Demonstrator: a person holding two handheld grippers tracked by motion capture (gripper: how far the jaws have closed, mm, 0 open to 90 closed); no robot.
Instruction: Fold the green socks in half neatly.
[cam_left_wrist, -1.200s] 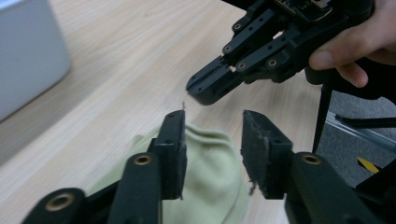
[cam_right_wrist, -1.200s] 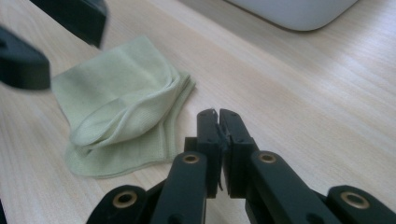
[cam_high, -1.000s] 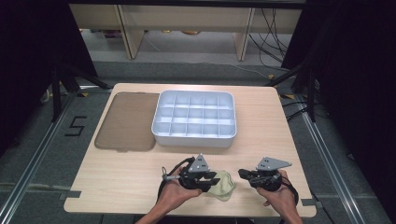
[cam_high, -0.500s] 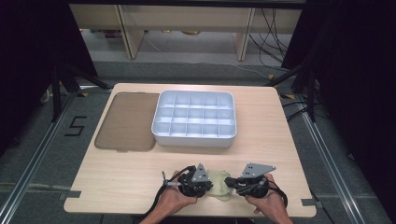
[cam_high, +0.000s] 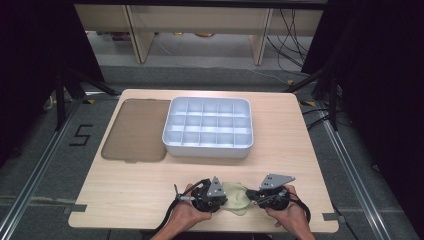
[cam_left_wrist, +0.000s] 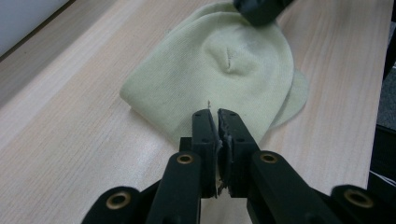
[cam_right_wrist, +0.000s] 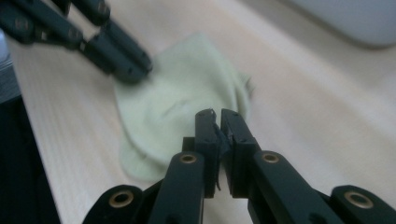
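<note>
A pale yellow-green knitted hat (cam_left_wrist: 219, 70) is lying just ahead of the black jaws of the left gripper (cam_left_wrist: 215, 112), plain with no pattern. The right gripper (cam_right_wrist: 215, 112) is showing black jaws too, with brass-coloured pivots. Beyond the jaws, a white compartment tray (cam_high: 207, 127) and a brown translucent lid (cam_high: 135, 130) are sitting on the light wood-grain table (cam_high: 125, 185).

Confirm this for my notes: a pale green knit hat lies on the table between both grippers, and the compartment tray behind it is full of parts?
Not quite. The white compartment tray is empty, as the high view shows. The rest holds: the pale green knit hat lies between both grippers.
</note>
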